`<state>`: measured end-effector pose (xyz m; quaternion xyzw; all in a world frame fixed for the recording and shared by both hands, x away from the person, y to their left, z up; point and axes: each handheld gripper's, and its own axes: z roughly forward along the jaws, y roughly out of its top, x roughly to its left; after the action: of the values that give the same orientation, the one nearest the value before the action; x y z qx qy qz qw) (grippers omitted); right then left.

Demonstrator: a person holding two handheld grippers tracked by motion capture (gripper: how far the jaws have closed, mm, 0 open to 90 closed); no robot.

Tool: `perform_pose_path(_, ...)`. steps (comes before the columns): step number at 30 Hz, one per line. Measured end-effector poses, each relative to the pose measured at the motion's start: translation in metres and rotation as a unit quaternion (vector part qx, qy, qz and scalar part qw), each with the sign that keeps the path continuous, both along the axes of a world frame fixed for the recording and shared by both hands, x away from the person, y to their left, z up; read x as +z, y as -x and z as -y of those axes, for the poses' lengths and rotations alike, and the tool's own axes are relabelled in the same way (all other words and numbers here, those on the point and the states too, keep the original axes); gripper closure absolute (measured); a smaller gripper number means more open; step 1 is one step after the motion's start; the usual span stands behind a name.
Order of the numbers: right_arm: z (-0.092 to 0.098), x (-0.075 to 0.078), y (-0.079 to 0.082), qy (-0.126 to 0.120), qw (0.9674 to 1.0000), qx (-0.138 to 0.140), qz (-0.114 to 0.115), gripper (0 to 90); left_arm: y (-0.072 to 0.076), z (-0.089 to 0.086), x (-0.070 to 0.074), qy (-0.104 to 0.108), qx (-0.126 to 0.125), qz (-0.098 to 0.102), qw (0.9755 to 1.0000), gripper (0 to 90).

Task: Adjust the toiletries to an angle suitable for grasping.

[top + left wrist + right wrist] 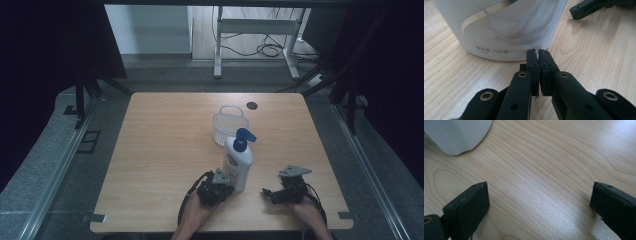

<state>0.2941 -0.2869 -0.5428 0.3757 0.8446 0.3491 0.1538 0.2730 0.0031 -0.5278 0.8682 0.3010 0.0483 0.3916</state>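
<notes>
One pump bottle [237,161]; one basket [229,123]; two claws

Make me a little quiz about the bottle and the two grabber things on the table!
1. True or false: the left gripper has its jaws pressed together.
2. What colour is the pump on the white bottle? A red, B blue, C green.
3. Fill in: behind the bottle stands a clear ____ with a handle.

Key
1. True; they meet just in front of the bottle's base and hold nothing.
2. B.
3. Basket. Meanwhile the right gripper has its jaws wide apart over bare table.
</notes>
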Motion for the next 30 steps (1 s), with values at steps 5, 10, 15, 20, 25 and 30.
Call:
perform_pose_path(5,0.000,0.000,0.000,0.000,1.0000,0.000,0.000,1.8,-0.001,0.005,0.000,-0.001,-0.005,0.002,1.0000,86.5)
perform_pose_path(10,0.000,0.000,0.000,0.001,1.0000,0.001,0.001,1.9,-0.002,0.008,-0.003,-0.001,-0.006,0.002,1.0000,86.3)
perform_pose_path(15,0.000,0.000,0.000,0.000,1.0000,0.000,0.001,1.8,-0.001,0.003,-0.004,0.001,0.001,-0.001,1.0000,85.7)
perform_pose_path(20,0.000,0.000,0.000,0.001,1.0000,0.000,0.001,1.8,-0.002,-0.006,0.000,0.008,0.007,-0.002,0.9999,77.5)
perform_pose_path(25,0.000,0.000,0.000,0.000,1.0000,0.000,0.001,1.8,-0.001,-0.014,0.004,0.010,0.013,-0.001,0.9999,67.4)
perform_pose_path(30,0.000,0.000,0.000,0.001,1.0000,0.001,0.001,1.9,0.002,-0.022,0.007,0.002,0.024,0.005,0.9997,54.2)
